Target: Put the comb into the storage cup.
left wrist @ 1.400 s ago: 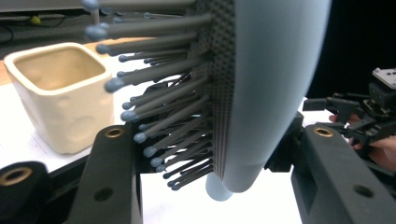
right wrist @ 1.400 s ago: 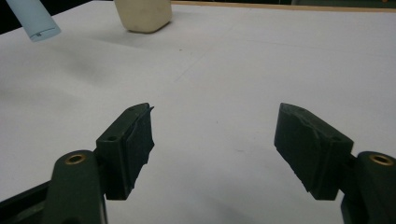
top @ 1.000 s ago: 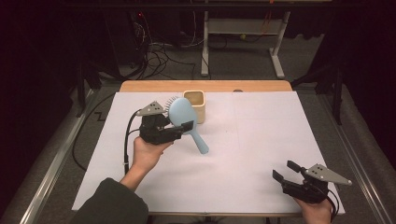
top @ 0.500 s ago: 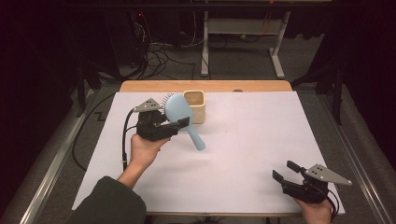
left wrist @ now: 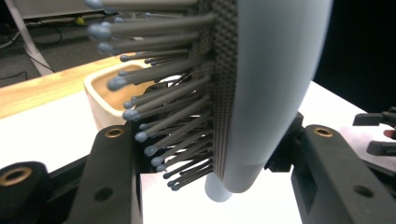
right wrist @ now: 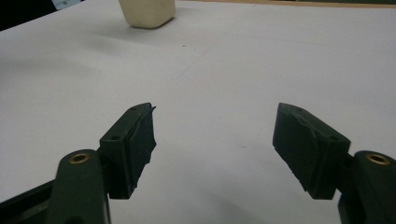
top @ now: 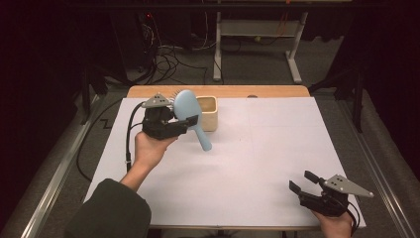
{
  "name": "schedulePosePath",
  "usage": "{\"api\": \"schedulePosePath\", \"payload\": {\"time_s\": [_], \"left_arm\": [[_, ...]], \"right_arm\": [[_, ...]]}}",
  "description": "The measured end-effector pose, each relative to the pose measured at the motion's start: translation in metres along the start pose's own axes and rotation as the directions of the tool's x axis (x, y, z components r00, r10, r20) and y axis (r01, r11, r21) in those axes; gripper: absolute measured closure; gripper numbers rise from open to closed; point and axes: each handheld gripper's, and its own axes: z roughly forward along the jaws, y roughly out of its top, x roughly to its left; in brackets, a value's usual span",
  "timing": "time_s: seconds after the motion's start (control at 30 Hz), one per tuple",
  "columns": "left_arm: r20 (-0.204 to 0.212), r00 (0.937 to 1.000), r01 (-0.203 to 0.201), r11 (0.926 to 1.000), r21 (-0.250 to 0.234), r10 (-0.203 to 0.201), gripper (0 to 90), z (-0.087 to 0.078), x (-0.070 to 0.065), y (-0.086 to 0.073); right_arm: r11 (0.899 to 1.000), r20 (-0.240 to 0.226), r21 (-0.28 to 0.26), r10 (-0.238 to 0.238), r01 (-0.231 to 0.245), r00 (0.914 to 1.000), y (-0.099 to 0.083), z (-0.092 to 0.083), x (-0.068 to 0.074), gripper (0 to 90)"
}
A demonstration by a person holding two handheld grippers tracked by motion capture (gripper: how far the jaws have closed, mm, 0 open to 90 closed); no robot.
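Left claw (top: 185, 124) clamped on a pale blue hairbrush (top: 187, 106) — jaws pressed on either side of the brush where head narrows to handle. From above, the brush is off the counter (top: 257, 163), head up and tilted, handle slanting down and toward the near edge, its tip hanging clear above the white sheet. Landmark: the cream-coloured open box (top: 210, 113) at the far side of the counter. The brush head sits just beside the box's left wall, overlapping it in the high view; whether they touch, cannot tell. In the left gripper view the brush (left wrist: 261, 93) stands close to the lens — smooth back to the right, dark cushion and ball-tipped bristles (left wrist: 159, 121) pointing left toward the box (left wrist: 105, 100), which lies just behind them. The left hand (top: 148, 148) holds the gripper body on the near-left side of the box, dark sleeve below it. Right claw (top: 303, 181) well apart from the box, at the near-right corner of the counter, jaws spread wide with nothing between them. In the right gripper view the claw (right wrist: 212, 140) frames bare white sheet, and the box (right wrist: 147, 13) is far off at the top edge.
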Motion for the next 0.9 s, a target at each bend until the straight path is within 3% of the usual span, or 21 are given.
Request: {"api": "schedulePosePath", "payload": {"time_s": [0.9], "left_arm": [[-0.093, 0.9953, 0.024, 0.9996, -0.014, -0.025, 51.2, 0.02, 0.022, 0.039]], "right_arm": [[1.0, -0.008, -0.003, 0.005, -0.005, 1.0, 0.0, 0.0, -0.001, 29.7]]}}
